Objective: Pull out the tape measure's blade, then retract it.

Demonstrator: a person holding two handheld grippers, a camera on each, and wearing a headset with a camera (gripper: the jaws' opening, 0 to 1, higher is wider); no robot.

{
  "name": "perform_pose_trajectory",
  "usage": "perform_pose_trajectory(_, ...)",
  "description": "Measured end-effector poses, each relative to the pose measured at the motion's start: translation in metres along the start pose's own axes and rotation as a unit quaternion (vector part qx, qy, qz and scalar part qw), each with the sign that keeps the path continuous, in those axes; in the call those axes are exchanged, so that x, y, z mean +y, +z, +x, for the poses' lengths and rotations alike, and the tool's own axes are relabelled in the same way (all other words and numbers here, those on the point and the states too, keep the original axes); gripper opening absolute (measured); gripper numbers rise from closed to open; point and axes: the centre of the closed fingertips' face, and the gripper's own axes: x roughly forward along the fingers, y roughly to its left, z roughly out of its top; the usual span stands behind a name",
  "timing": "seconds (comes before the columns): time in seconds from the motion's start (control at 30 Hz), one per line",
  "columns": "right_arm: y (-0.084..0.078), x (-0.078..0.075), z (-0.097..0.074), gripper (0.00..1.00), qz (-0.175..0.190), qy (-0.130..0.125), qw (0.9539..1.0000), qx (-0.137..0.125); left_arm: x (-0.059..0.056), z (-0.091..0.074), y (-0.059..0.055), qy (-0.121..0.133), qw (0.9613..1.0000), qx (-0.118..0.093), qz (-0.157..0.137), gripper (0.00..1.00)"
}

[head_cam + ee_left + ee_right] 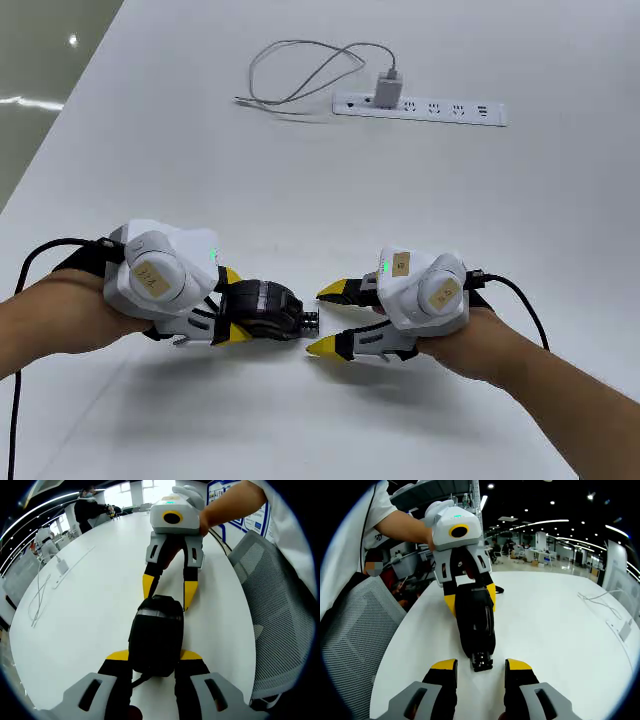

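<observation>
Yellow-tipped left gripper (226,305) is clamped on the black tape measure (262,310), pinching the case from both sides, low at the white table (300,190). Can't tell if it's actually resting on it.

The case's long axis runs straight out along those jaws, and the blade end points right at the right gripper (318,320). That one is spread wide. In the right gripper view the little hook (482,661) sits between its yellow tips, not touching either as far as I can see.

Left hand (60,315) and right hand (470,345) come in low from opposite sides, grippers nose to nose.

Further back there's a white power strip (420,108) with a charger (389,86) plugged in, and the cable (300,75) looped beside it.
</observation>
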Motion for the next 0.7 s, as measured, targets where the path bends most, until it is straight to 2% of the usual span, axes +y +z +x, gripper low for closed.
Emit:
perform_pose_trajectory(0.33, -0.0011, -0.0021, 0.008, 0.15, -0.03, 0.003, 0.9996, 0.001, 0.0004, 0.0011, 0.0002, -0.001, 1.0, 0.001, -0.001, 0.27)
perform_pose_trajectory(0.7, -0.001, -0.002, 0.01, 0.12, -0.033, 0.007, 0.9994, -0.005, 0.0008, 0.0016, -0.0003, -0.001, 1.0, 0.002, -0.001, 0.27)
